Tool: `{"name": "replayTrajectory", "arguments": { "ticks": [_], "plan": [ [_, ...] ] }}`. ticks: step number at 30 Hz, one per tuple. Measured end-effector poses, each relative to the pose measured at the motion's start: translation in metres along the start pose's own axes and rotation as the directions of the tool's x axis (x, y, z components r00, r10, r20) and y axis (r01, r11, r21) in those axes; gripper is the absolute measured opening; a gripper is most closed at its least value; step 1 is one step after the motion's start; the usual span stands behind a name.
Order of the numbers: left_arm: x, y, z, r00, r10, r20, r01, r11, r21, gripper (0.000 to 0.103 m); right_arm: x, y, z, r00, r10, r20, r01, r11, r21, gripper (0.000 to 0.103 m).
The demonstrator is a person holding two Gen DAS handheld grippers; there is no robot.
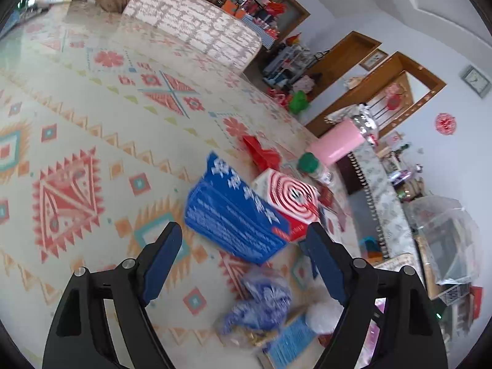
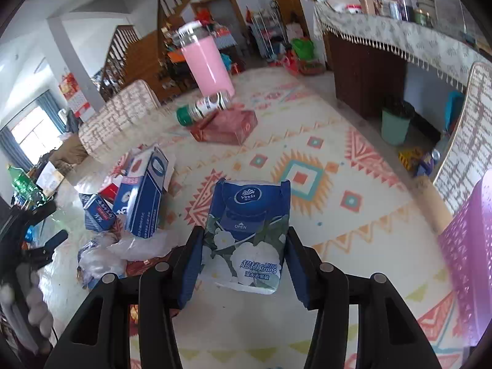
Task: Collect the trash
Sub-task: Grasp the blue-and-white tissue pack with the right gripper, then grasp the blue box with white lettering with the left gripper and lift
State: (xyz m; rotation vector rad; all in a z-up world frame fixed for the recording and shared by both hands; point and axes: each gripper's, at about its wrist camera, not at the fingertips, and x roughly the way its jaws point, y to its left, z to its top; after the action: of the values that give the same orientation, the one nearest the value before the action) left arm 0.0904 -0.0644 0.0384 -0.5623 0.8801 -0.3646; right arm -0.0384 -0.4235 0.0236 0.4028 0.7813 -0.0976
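Note:
In the left wrist view my left gripper (image 1: 244, 230) stands open over a heap of litter on the patterned rug (image 1: 92, 123). A blue carton (image 1: 227, 212) lies just past its fingertips, untouched by the pads. Behind it sit a red-and-white spiral box (image 1: 292, 196) and a green-capped bottle (image 1: 312, 164). A crumpled blue bag (image 1: 261, 301) lies below the jaws. In the right wrist view my right gripper (image 2: 244, 233) is shut on a blue Vinda tissue pack (image 2: 249, 230), held upright above the rug.
A purple perforated basket (image 2: 467, 261) stands at the right edge. A green bin (image 2: 395, 123) sits under the cloth-covered sideboard (image 2: 384, 33). A pink tumbler (image 2: 209, 61), red box (image 2: 224, 126), blue cartons (image 2: 144, 193) and plastic bags (image 2: 123, 246) litter the rug. A sofa (image 2: 123, 107) borders it.

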Motion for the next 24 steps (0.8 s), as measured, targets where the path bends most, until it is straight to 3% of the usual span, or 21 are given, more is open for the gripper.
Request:
{"name": "replayTrajectory", "arguments": {
  "ticks": [3, 8, 13, 16, 19, 20, 21, 22, 23, 24],
  "plan": [
    [0.009, -0.008, 0.014, 0.999, 0.040, -0.008, -0.039, 0.998, 0.058, 0.087, -0.006, -0.006, -0.002, 0.999, 0.014, 0.033, -0.014, 1.000, -0.003, 0.055],
    [0.030, -0.010, 0.033, 0.999, 0.045, -0.022, -0.043, 0.994, 0.100, 0.089, 0.000, -0.014, -0.005, 0.998, 0.058, 0.004, -0.059, 0.998, 0.025, 0.055],
    [0.056, -0.003, 0.036, 0.991, 0.031, -0.134, -0.019, 0.996, 0.090, 0.088, -0.001, -0.014, -0.006, 0.997, 0.077, 0.004, -0.077, 0.997, 0.028, 0.055],
    [0.054, -0.004, 0.021, 0.955, -0.127, -0.269, 0.149, 0.987, 0.062, 0.084, -0.004, -0.015, -0.006, 0.997, 0.074, 0.013, -0.074, 0.997, 0.027, 0.055],
    [0.024, -0.014, -0.002, 0.894, -0.278, -0.351, 0.318, 0.946, 0.061, 0.084, -0.004, -0.019, -0.005, 0.997, 0.080, 0.013, -0.080, 0.996, 0.044, 0.056],
    [0.016, -0.017, -0.006, 0.885, -0.291, -0.363, 0.338, 0.938, 0.073, 0.084, -0.004, -0.020, -0.005, 0.997, 0.081, 0.010, -0.082, 0.995, 0.050, 0.056],
    [0.004, -0.023, -0.010, 0.885, -0.281, -0.371, 0.344, 0.932, 0.115, 0.084, -0.003, -0.021, -0.005, 0.996, 0.084, 0.004, -0.084, 0.995, 0.057, 0.056],
    [-0.009, -0.031, -0.012, 0.909, -0.227, -0.349, 0.305, 0.933, 0.189, 0.084, -0.002, -0.022, -0.006, 0.996, 0.088, -0.002, -0.088, 0.994, 0.062, 0.056],
    [-0.022, -0.041, -0.012, 0.947, -0.142, -0.289, 0.228, 0.929, 0.292, 0.084, -0.001, -0.022, -0.006, 0.995, 0.096, -0.009, -0.095, 0.993, 0.066, 0.056],
    [-0.030, -0.050, -0.011, 0.971, -0.071, -0.229, 0.155, 0.915, 0.373, 0.085, 0.000, -0.021, -0.006, 0.995, 0.101, -0.013, -0.100, 0.993, 0.067, 0.056]
  ]
}}
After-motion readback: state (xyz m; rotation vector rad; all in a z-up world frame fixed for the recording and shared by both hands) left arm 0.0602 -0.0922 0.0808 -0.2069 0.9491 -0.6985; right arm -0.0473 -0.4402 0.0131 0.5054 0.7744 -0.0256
